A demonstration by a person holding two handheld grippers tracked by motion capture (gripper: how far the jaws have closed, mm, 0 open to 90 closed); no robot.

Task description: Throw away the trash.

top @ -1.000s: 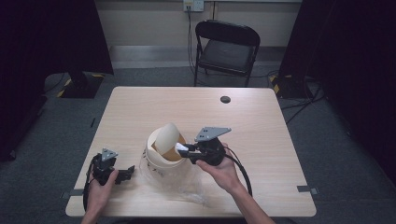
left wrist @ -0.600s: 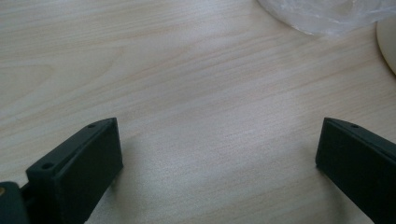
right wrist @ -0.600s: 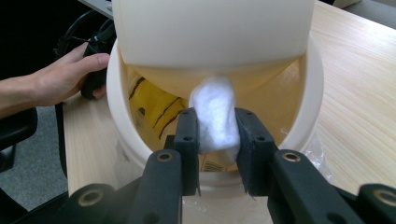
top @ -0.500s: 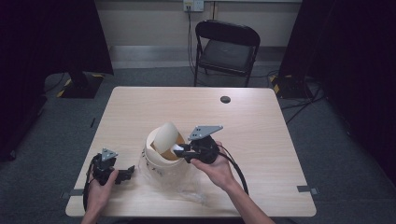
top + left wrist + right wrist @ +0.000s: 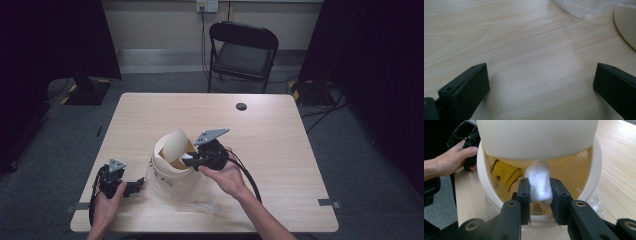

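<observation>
The left gripper [image 5: 134,187] is held low at the near left of the desk [image 5: 280,140], gripped from behind by the left hand [image 5: 106,199], whose forearm enters from the near edge. Its jaws are spread wide apart with nothing between them, and are pointed right. The right gripper [image 5: 539,190] is held higher, nearer the middle, in the right hand [image 5: 226,175], with the forearm angled in from the near right. Its jaws are pointed left and are closed on a white wad [image 5: 538,182], which is pinched between them.
</observation>
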